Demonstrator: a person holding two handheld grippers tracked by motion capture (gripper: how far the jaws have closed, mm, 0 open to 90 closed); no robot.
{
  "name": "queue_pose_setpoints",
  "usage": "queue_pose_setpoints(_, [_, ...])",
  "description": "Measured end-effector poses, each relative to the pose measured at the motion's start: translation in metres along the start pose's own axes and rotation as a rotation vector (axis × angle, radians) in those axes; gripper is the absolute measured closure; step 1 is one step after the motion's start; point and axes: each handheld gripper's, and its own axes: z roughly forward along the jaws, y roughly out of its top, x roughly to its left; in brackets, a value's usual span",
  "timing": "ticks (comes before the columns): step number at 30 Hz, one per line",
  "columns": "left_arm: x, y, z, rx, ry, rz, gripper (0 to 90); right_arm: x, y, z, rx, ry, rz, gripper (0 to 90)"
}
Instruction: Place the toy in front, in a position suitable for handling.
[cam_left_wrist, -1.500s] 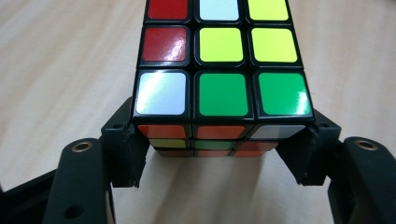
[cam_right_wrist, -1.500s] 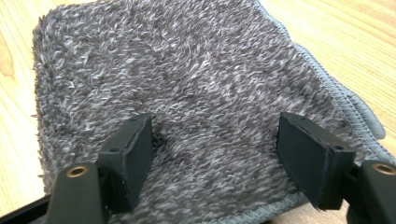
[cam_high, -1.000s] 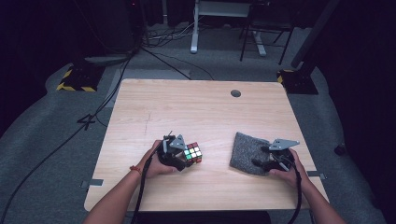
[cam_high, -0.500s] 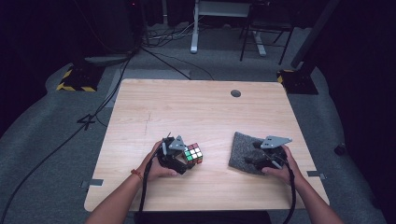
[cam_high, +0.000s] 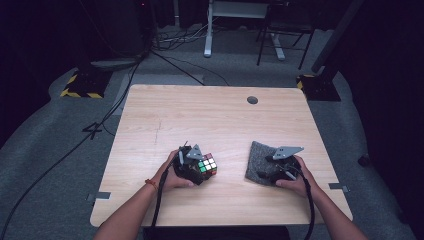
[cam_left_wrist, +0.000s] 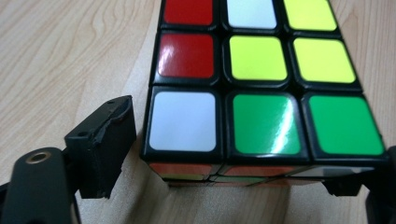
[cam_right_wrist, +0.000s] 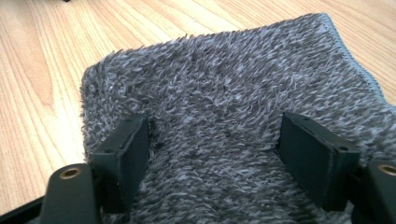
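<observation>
The left hand-held gripper is no longer closed as it was a second ago: its jaws have just been opening and then easing back in a little. They now stand apart on either side of the puzzle cube, with a gap showing between the left jaw and the cube's side. The right hand-held gripper has shifted slightly left across the bench, farther over the grey cloth, its jaws spread over the pile.
</observation>
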Motion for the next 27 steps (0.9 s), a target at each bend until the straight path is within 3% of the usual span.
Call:
queue_pose_setpoints(4, [0.0006,0.0000,-0.0008,-0.003,0.005,0.008,23.4,0.0004,0.0015,0.0000,0.013,0.001,0.008,29.2])
queue_pose_setpoints(5, [0.0009,-0.0001,-0.0013,-0.005,0.007,0.012,23.4,0.0003,0.0021,-0.0005,0.019,0.000,0.004,32.9])
queue_pose_setpoints(6, [0.0013,-0.0004,-0.0021,-0.010,0.011,0.016,31.1,-0.0002,0.0031,-0.0026,0.024,0.003,0.000,46.2])
queue_pose_setpoints(7, [0.0013,-0.0004,-0.0021,-0.010,0.011,0.016,32.9,-0.0002,0.0031,-0.0026,0.024,0.003,0.000,46.2])
queue_pose_setpoints(10, [0.0020,-0.0005,-0.0024,-0.008,0.012,0.022,33.0,-0.0028,0.0022,-0.0049,0.016,-0.008,0.008,61.7])
queue_pose_setpoints(17, [0.0034,0.0001,-0.0030,0.003,0.001,0.034,33.3,-0.0032,0.0017,-0.0057,0.009,-0.028,0.002,71.2])
queue_pose_setpoints(27, [0.0040,-0.0006,-0.0031,-0.002,-0.001,0.040,33.2,-0.0043,0.0014,-0.0065,-0.001,-0.024,-0.012,77.1])
